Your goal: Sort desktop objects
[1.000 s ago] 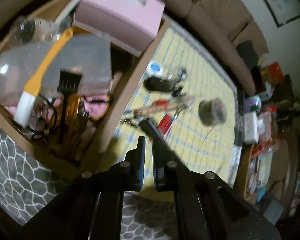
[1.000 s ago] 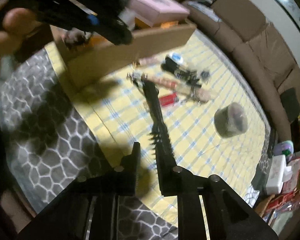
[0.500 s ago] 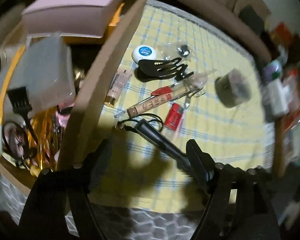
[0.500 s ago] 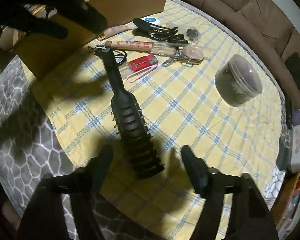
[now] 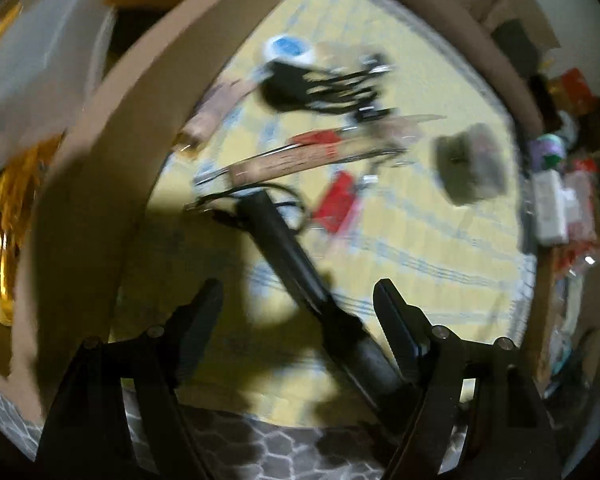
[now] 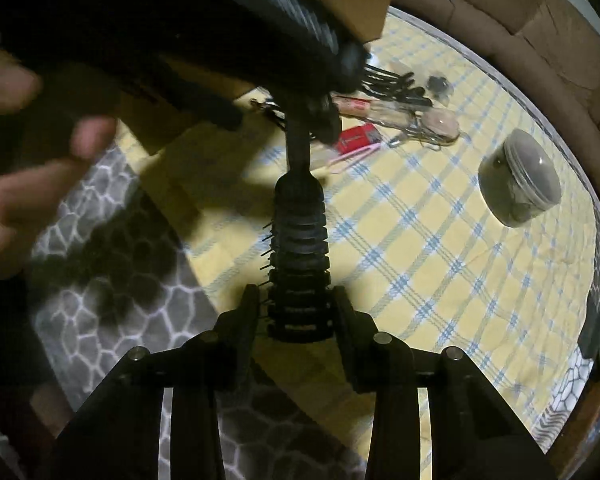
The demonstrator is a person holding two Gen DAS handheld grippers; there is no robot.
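Closing around a black hairbrush point(image 6: 300, 256), the right tongs point(image 6: 294, 312) bracket its bristled head, a finger on each side; whether they already pinch it cannot be told. The brush lies on the yellow checked cloth point(image 6: 440, 240) of the table, its long axis running straight away from those tongs, handle pointing toward the cardboard box point(image 5: 100, 152). The left tongs point(image 5: 298, 300) hang spread wide above the handle end, empty. A red lighter point(image 6: 356, 138), a hair claw point(image 5: 300, 88) and a round jar point(image 6: 520, 178) lie beyond.
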